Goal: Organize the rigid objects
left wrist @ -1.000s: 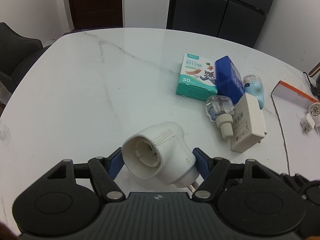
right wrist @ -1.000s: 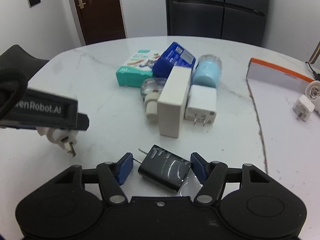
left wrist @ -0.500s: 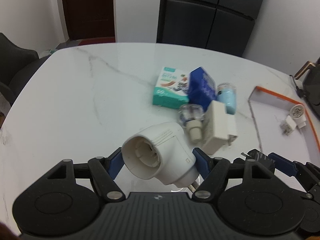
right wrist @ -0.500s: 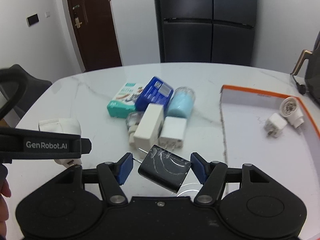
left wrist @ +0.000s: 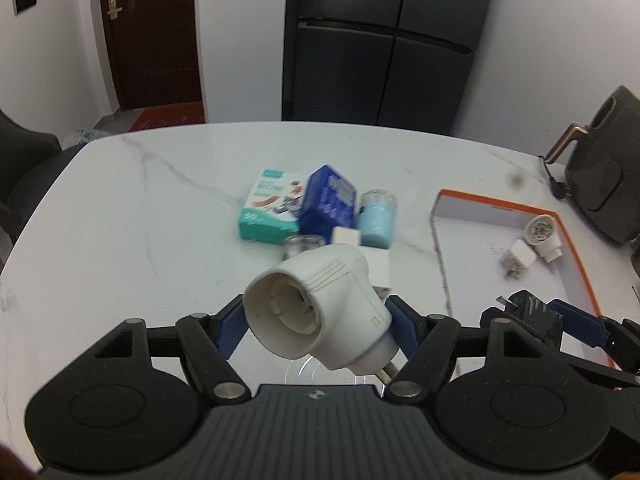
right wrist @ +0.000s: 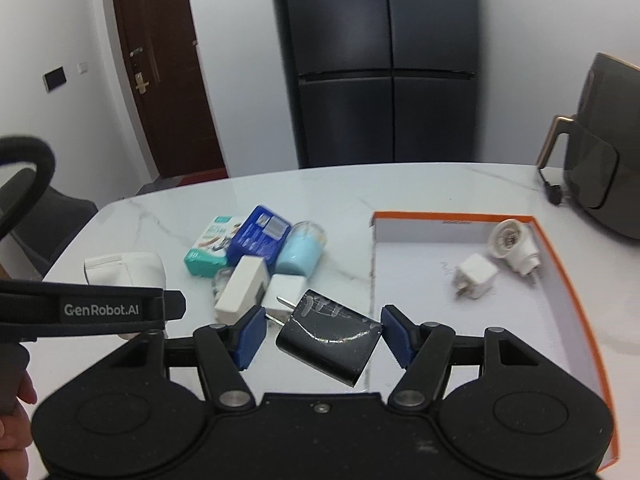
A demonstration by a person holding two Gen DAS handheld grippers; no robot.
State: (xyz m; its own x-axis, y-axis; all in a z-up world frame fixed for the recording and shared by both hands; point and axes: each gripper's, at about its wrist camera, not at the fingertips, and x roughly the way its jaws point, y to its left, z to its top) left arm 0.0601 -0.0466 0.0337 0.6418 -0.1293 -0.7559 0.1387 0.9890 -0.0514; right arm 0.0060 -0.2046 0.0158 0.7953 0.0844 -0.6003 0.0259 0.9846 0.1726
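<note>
My left gripper is shut on a white plug adapter and holds it above the marble table. My right gripper is shut on a black charger with its prongs to the left, held just left of the orange-rimmed white tray. The tray also shows in the left wrist view. It holds a white charger cube and a white round adapter. The black charger also shows at the right of the left wrist view.
A pile lies mid-table: a teal box, a blue box, a light blue jar, a white block adapter, a small white charger. A dark appliance stands at the far right.
Both grippers have risen and moved right with their objects. The pile looks farther away and the tray has come fuller into view.
</note>
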